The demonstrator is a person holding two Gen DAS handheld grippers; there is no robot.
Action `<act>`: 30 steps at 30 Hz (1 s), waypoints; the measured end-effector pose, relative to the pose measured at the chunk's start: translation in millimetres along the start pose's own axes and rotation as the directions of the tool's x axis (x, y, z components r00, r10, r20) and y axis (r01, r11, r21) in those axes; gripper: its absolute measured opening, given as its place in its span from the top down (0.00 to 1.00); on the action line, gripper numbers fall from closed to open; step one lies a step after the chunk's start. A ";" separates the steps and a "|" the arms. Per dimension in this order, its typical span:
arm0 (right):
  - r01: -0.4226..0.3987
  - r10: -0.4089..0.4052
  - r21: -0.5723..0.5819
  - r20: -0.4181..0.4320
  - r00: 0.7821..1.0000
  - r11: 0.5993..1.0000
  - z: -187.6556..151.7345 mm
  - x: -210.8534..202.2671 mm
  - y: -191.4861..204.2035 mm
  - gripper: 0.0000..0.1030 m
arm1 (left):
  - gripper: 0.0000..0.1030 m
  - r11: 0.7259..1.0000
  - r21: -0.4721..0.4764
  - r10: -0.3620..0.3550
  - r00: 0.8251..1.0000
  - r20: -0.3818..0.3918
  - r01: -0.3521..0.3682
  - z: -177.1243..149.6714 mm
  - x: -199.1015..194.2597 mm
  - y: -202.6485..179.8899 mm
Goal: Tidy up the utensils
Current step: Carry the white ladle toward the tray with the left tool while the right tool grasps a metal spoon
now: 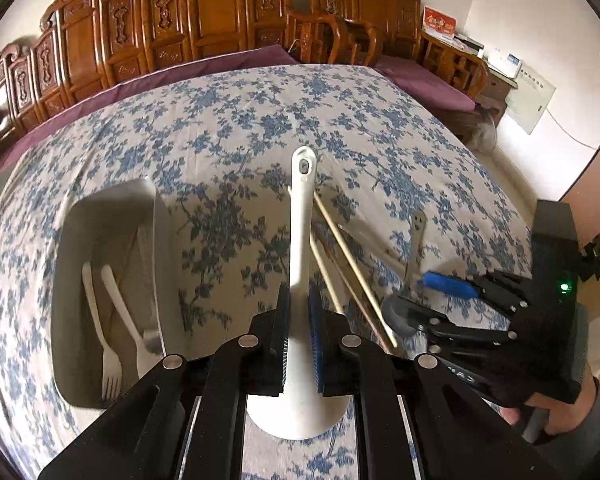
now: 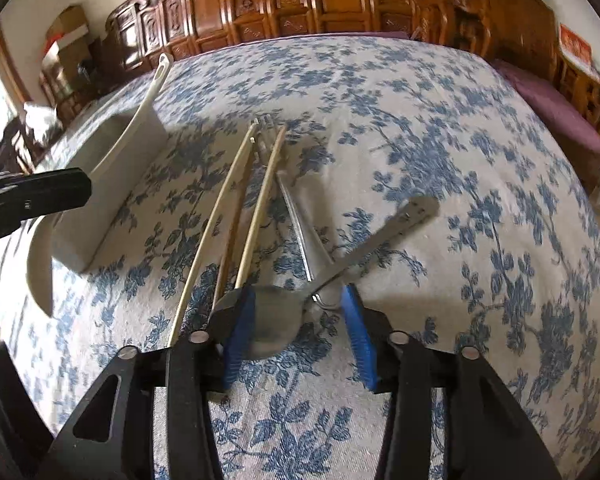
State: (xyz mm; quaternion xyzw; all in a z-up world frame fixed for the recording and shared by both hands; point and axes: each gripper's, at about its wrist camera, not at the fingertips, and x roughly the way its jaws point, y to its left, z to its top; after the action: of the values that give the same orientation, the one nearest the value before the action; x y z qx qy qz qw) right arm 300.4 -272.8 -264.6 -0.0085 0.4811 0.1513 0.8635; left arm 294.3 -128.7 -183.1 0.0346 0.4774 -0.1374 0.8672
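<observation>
left view: the left gripper [image 1: 298, 336] is clamped on the white spoon [image 1: 300, 248]. carry it over the white tray [image 1: 100, 216], beside the forks, then let go.
right view: the right gripper [image 2: 298, 332] is apart around the metal spoon [image 2: 280, 320], not squeezing. close gently on the bowl.

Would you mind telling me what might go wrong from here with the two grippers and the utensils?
1. The right gripper straddles the metal spoon with open jaws; the spoon's handle crosses a metal fork beside the chopsticks, so closing or lifting may drag those.
2. The left gripper pinches the white rice paddle near its blade; the long handle could swing or slip on the way to the white tray.
</observation>
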 end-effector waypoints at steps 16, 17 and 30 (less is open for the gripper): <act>0.048 -0.048 0.030 0.011 0.999 0.998 -7.9 -15.4 -1.1 0.44 | 0.92 0.999 -0.023 -0.035 0.999 0.015 0.035 -32.2 -25.7 7.7; 0.045 -0.046 0.037 0.018 0.999 0.998 -7.9 -16.3 0.1 0.44 | 0.92 0.999 -0.024 -0.037 0.999 0.017 0.037 -33.1 -26.7 8.1; 0.077 -0.079 -0.129 -0.012 0.997 0.989 -12.6 -6.3 39.2 0.63 | 0.92 0.999 -0.035 -0.036 0.999 0.014 0.037 -44.4 -31.0 17.4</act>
State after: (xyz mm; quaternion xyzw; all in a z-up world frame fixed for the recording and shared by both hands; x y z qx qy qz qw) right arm 276.2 -239.0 -260.9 -0.0843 0.4770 0.1481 0.8622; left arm 246.9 -97.1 -182.5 0.0097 0.4743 -0.1451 0.8683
